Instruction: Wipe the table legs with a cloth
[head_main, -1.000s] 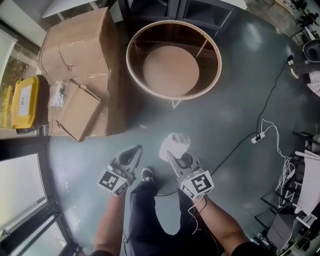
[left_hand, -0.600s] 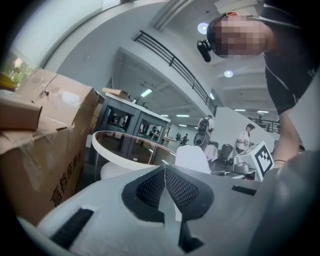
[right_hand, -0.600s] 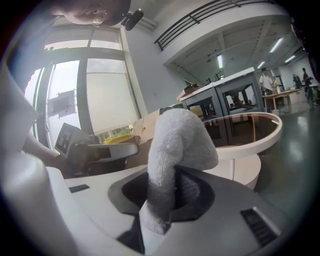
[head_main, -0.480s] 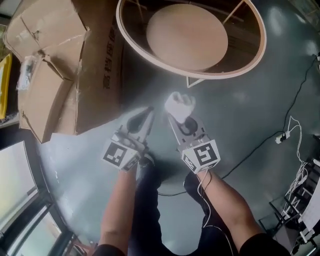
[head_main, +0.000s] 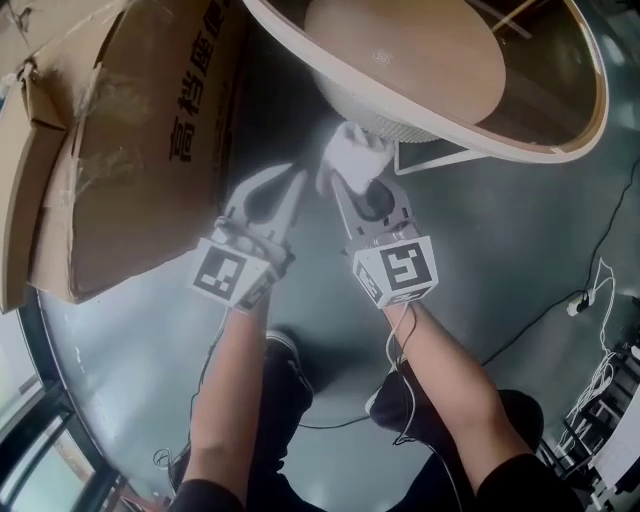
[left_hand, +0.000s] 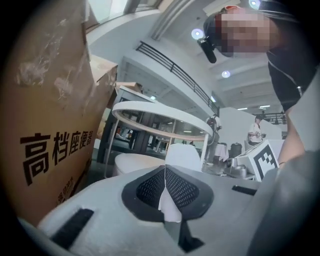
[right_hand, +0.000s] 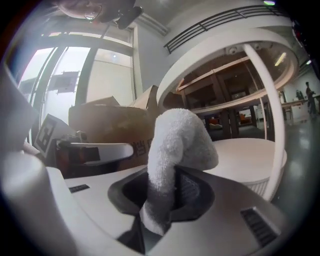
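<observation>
Right gripper (head_main: 342, 186) clamped on white cloth (head_main: 352, 150), close by round table (head_main: 560, 152) rim; left gripper (head_main: 297, 178) sat beside, jaws together, empty.

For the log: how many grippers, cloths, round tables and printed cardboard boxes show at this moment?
grippers: 2, the left gripper, shut and empty, and the right gripper, shut on the cloth
cloth: 1
round table: 1
printed cardboard box: 1
Total: 5
</observation>
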